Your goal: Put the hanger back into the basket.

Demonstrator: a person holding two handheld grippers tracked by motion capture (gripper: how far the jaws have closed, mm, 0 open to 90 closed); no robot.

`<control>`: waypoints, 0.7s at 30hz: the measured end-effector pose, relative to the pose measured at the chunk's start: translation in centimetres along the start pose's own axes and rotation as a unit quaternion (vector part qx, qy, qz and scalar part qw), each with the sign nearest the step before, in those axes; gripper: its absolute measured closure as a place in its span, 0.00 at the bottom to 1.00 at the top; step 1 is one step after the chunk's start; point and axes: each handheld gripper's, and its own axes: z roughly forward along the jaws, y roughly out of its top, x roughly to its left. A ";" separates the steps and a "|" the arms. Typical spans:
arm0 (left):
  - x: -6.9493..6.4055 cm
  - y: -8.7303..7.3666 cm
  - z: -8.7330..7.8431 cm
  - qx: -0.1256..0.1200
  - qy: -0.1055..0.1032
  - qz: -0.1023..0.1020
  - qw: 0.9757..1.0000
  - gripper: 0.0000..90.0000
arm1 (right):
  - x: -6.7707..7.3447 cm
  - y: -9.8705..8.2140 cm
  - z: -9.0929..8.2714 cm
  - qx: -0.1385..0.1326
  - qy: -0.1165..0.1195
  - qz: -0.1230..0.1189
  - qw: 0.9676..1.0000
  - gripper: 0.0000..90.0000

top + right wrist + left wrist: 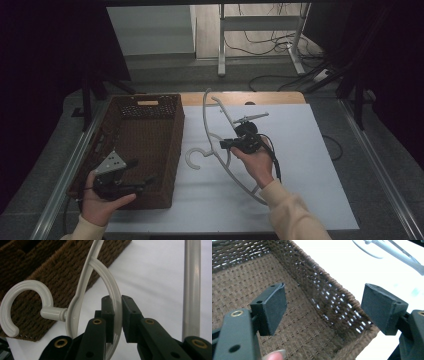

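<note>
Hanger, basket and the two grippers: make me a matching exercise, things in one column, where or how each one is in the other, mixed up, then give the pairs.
Things:
1. white hanger
2. brown woven basket
3. left gripper
4. right gripper

States:
A. jaws apart, nothing between them, over the basket's near corner
B. stands at the left on the white table top
C. lifted, pinched by its curved inner brace
D. jaws closed on a thin white bar

Pairs: 1-C, 2-B, 3-A, 4-D
</note>
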 end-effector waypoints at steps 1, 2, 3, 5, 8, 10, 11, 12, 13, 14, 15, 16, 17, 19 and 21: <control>-0.1 0.2 0.1 -0.001 -0.002 0.002 1.000 0.23 | 0.0 0.0 -0.2 -0.004 0.001 0.004 1.000 0.89; -0.2 0.3 0.2 -0.001 -0.003 0.003 1.000 0.23 | -0.1 0.0 -0.4 -0.009 0.002 0.007 1.000 0.89; -0.4 0.5 0.3 -0.001 -0.005 0.005 1.000 0.23 | -0.1 0.0 -0.5 -0.011 0.003 0.008 1.000 0.89; -0.6 0.8 0.6 -0.002 -0.009 0.007 1.000 0.23 | -0.2 0.1 -0.8 -0.017 0.004 0.012 1.000 0.89; -1.1 1.2 1.0 -0.001 -0.015 0.012 1.000 0.23 | -0.5 0.0 -1.2 -0.026 0.016 0.027 0.999 0.89; -1.4 1.4 1.3 0.001 -0.019 0.016 1.000 0.23 | -0.8 0.1 -1.5 -0.033 0.023 0.036 0.999 0.89; -1.6 1.5 1.4 0.001 -0.021 0.018 1.000 0.23 | -0.8 0.1 -1.5 -0.033 0.023 0.036 0.999 0.89; -1.8 1.7 1.6 0.001 -0.024 0.019 1.000 0.23 | -0.9 0.1 -1.6 -0.036 0.023 0.038 0.998 0.89; -2.0 1.8 1.8 0.001 -0.030 0.019 0.999 0.23 | -1.0 0.1 -1.7 -0.040 0.024 0.041 0.998 0.89; -2.2 1.9 1.9 0.000 -0.034 0.019 0.999 0.23 | -1.2 0.1 -2.0 -0.049 0.027 0.047 0.997 0.89; -2.3 2.0 2.1 0.000 -0.036 0.018 0.999 0.23 | -1.2 0.1 -2.0 -0.049 0.027 0.047 0.997 0.89; -2.5 2.2 2.3 0.000 -0.037 0.018 0.999 0.23 | -1.2 0.2 -2.1 -0.052 0.031 0.050 0.997 0.89; -2.8 2.3 2.5 0.000 -0.038 0.018 0.999 0.23 | -1.3 0.2 -2.3 -0.058 0.037 0.055 0.996 0.89; -3.4 2.7 3.0 0.000 -0.046 0.024 0.999 0.22 | -1.3 0.2 -2.6 -0.068 0.043 0.061 0.995 0.89; -4.2 3.1 3.5 0.002 -0.055 0.032 0.998 0.22 | -1.3 0.3 -2.8 -0.078 0.047 0.065 0.994 0.89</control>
